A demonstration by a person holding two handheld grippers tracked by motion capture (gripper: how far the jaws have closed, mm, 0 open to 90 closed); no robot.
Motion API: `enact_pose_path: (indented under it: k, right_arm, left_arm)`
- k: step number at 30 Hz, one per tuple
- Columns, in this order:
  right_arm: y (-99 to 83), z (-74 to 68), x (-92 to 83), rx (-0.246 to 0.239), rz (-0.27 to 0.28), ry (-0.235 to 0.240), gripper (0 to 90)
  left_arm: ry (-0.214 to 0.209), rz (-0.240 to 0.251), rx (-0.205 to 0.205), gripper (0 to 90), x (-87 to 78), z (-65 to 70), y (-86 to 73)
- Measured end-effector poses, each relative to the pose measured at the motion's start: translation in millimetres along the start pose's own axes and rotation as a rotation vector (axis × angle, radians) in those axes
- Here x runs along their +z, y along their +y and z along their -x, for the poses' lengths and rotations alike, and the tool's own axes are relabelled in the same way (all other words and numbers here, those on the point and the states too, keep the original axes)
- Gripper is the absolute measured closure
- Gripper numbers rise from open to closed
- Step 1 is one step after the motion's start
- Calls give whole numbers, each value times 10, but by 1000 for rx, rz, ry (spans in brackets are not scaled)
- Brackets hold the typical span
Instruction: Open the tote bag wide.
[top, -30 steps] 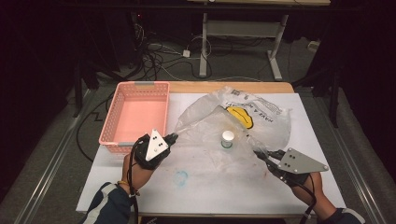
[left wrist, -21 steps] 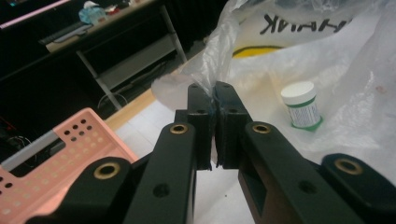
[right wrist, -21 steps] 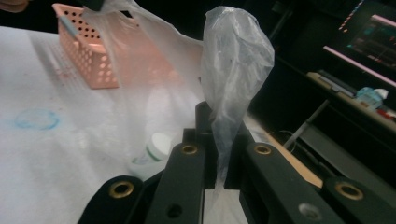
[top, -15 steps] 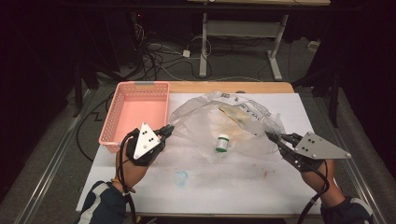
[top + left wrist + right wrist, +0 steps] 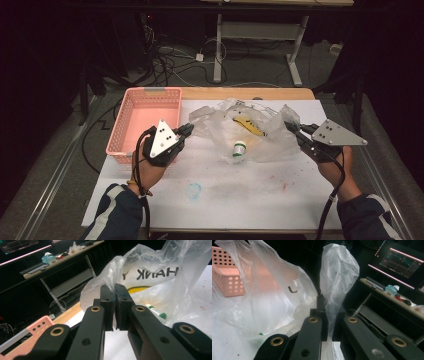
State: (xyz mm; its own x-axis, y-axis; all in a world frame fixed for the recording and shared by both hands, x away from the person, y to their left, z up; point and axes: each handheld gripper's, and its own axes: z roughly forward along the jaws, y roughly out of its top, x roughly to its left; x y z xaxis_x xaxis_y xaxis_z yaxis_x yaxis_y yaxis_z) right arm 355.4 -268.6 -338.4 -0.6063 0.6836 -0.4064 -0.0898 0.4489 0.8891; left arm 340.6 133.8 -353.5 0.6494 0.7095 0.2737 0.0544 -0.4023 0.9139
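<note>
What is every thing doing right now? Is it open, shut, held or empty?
Plastic bag: held at both sides, stretched between the tools.
Left tool: shut on the plastic bag.
Right tool: shut on the plastic bag.
Small bottle: lying on its side inside the bag, green cap on.
Pink basket: empty.

Bottle (image 5: 239,149) seen through the crumpled plastic bag (image 5: 272,140), its lower body veiled by film. Bag lettering (image 5: 156,273) partly folded out of sight. Pink basket (image 5: 227,270) cut off by the frame's left edge in the right gripper view.
</note>
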Motion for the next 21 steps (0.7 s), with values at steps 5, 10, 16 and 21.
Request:
enact_pose_path:
  k: [5,10,16,21]
  right_arm:
    - [-38,67,118,37,-14,-14,896]
    - [-84,128,222,63,-30,-26,897]
    - [-112,218,317,99,-57,-47,897]
    - [-124,287,383,112,-68,-65,897]
  left_arm:
    - [-4,7,-5,839,156,-8,35]
    - [-4,11,-3,839,296,-1,76]
    - [-14,25,-16,839,355,-24,85]
    - [-12,25,-18,839,350,-49,96]
